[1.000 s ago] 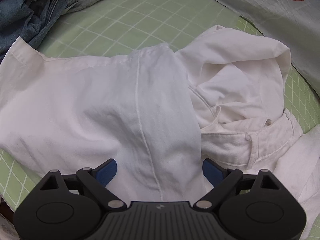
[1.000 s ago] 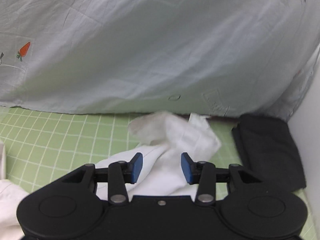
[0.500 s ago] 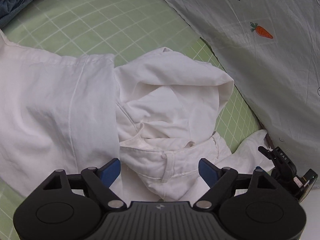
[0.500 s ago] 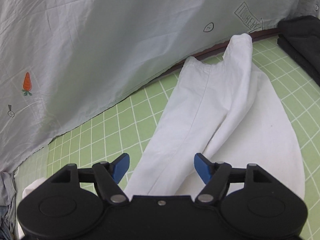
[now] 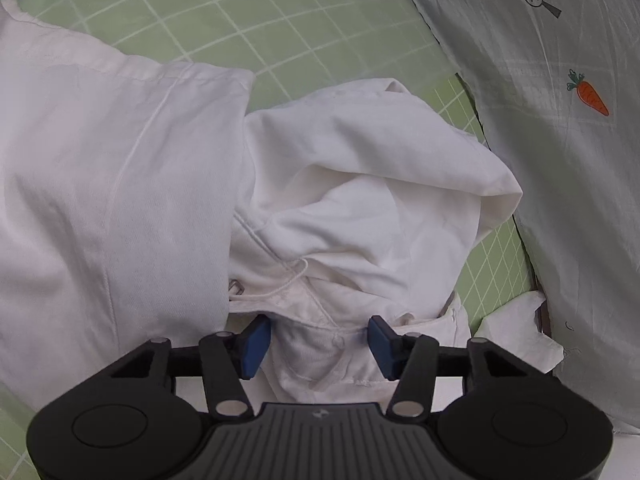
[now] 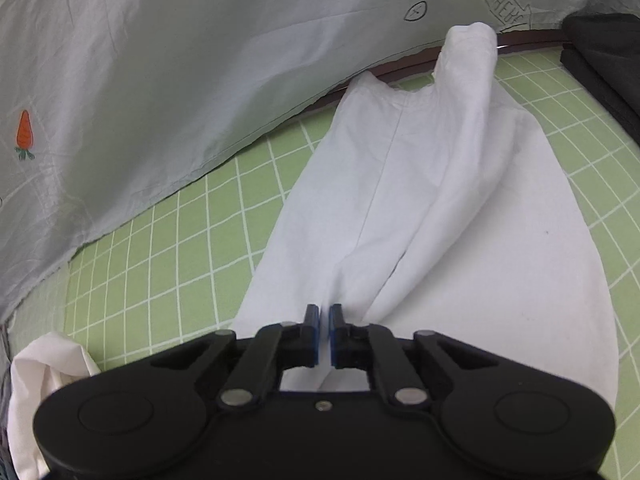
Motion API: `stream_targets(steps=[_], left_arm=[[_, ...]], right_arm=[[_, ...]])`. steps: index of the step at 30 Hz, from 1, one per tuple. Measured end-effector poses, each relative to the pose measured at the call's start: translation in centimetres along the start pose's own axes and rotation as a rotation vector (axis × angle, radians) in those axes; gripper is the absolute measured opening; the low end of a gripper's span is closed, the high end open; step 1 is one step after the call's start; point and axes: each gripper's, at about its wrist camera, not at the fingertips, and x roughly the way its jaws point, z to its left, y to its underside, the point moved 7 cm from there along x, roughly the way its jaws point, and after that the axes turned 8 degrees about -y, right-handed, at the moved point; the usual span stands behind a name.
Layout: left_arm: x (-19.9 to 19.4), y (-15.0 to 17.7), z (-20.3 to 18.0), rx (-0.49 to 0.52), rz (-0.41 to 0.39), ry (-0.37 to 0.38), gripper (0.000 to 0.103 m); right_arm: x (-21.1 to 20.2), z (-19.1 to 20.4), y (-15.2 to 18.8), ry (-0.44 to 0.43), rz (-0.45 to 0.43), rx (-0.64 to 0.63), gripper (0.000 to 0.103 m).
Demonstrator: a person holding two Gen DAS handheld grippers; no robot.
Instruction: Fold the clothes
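White trousers (image 5: pixel 360 208) lie crumpled on the green grid mat (image 5: pixel 260 20), with one leg spread flat on the left of the left wrist view. My left gripper (image 5: pixel 318 340) hovers low over the waistband (image 5: pixel 316 364). Its jaws are closing with the bunched waistband fabric between the blue pads, which stand apart. In the right wrist view a trouser leg (image 6: pixel 420 200) stretches away toward the far edge. My right gripper (image 6: pixel 325 332) is shut on a pinched ridge of that leg's fabric near its lower end.
A pale grey sheet with a carrot print (image 5: pixel 560 160) borders the mat on the right, and appears as the grey sheet (image 6: pixel 160 60) across the back in the right wrist view. A folded black garment (image 6: pixel 600 52) lies at the far right. Green mat (image 6: pixel 160 248) shows left of the leg.
The left gripper came closer to the waistband and its jaws narrowed around it. The right gripper's jaws went from wide apart to closed on the trouser leg, lower over the mat.
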Motion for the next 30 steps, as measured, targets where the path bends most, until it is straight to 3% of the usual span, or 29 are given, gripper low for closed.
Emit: stream_targets(steps=[1,4,9,15,19,24,30], left_arm=[[-0.2,-0.2,0.1,-0.013,-0.005,0.01,0.039],[-0.7,-0.6,0.1,-0.037,-0.016,0.043,0.027],[-1.9,-1.0,-1.3,-0.006,-0.08,0.072,0.017],[-3.9,-3.0,-5.3,0.064,-0.186,0.117,0.013],[-5.1,-4.9,-9.4,0.154,-0.282,0.127,0.011],[-7.2,-9.4,-14.8,0.271,-0.422,0.117,0.011],[-7.1,-18.2,-14.6,0.2,-0.496,0.063,0.011]], right_arm=[[-1.2,-0.4,0.0,-0.008,-0.026,0.007,0.002],[-5.2,-1.5,-0.1,0.0,-0.106,-0.014,0.002],[-13.2,-4.2,-0.1,0.078,-0.25,-0.029,0.002],[-21.5,-8.2,0.7,0.296,-0.365,-0.061,0.002],[-21.4,-9.7,2.5,0.38,-0.329,-0.081,0.001],[-21.0,-8.0,1.4,0.373,-0.368,-0.141,0.002],[-19.8,-5.3,-1.0,0.314,-0.402,-0.136,0.002]])
